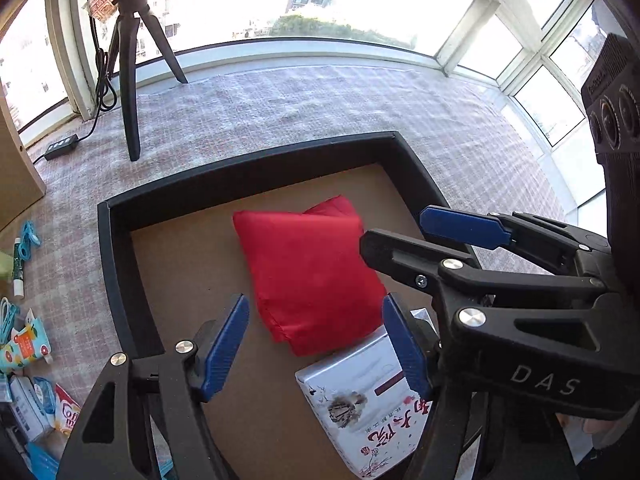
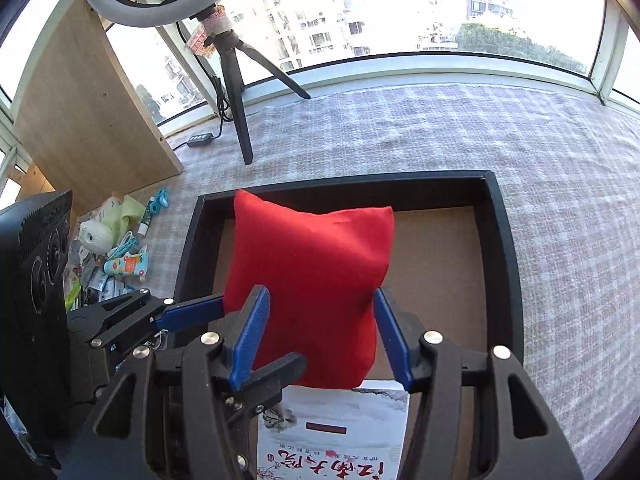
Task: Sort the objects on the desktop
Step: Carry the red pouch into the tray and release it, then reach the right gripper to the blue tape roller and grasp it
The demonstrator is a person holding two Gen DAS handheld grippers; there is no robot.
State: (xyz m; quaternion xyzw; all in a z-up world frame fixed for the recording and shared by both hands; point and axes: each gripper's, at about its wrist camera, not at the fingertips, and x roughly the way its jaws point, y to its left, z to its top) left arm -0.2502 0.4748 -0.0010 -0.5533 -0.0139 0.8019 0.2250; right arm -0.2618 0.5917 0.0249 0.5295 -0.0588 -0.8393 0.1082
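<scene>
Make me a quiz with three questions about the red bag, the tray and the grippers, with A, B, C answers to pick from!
1. Where is the red bag?
A. Inside the black tray
B. On the checked cloth outside the tray
C. On the wooden board

2. What colour are the pads on the left gripper?
A. Yellow
B. Blue
C. White

3. How is the right gripper standing?
A. Shut tight on the white box
B. Shut with nothing in it
C. Open

Answers:
1. A, the bag lies on the tray's brown floor, partly over the white box.
2. B, both pads are plainly blue.
3. C, a wide gap shows between its pads, which grip nothing.
</scene>
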